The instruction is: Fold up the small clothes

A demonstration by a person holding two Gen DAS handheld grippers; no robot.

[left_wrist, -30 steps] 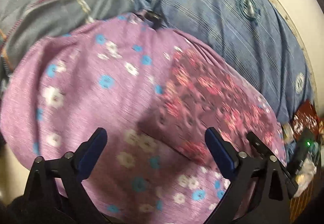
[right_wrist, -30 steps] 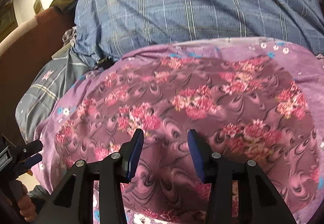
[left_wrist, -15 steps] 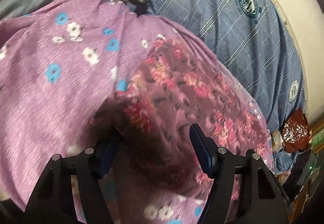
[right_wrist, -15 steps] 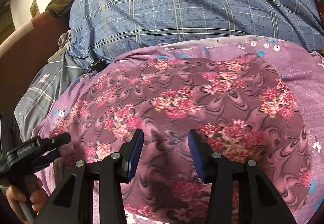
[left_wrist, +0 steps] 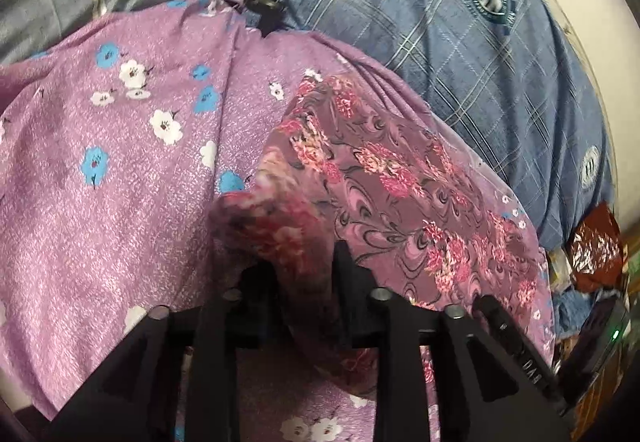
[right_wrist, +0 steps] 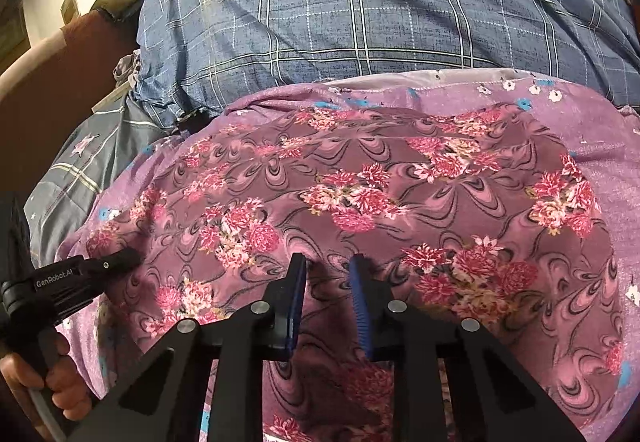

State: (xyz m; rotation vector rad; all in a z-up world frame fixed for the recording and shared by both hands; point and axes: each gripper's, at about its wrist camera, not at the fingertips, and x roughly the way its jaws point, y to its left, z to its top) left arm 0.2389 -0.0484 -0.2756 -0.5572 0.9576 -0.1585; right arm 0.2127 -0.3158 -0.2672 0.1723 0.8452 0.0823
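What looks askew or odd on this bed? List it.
The rose-print cloth has its near corner bunched and lifted in the left gripper, while the rest lies flat on the purple cloth. The right gripper hovers part open over it. Nothing looks torn or spilled.

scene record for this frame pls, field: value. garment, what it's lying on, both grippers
garment: dark pink floral cloth, lying on the lilac cloth
underlay: lilac cloth with blue and white flowers
behind: blue plaid pillow
left gripper: jaws shut on the floral cloth's left edge, fabric bunched between them
right gripper: jaws partly open at the cloth's near edge, grasping nothing
fold: not yet made
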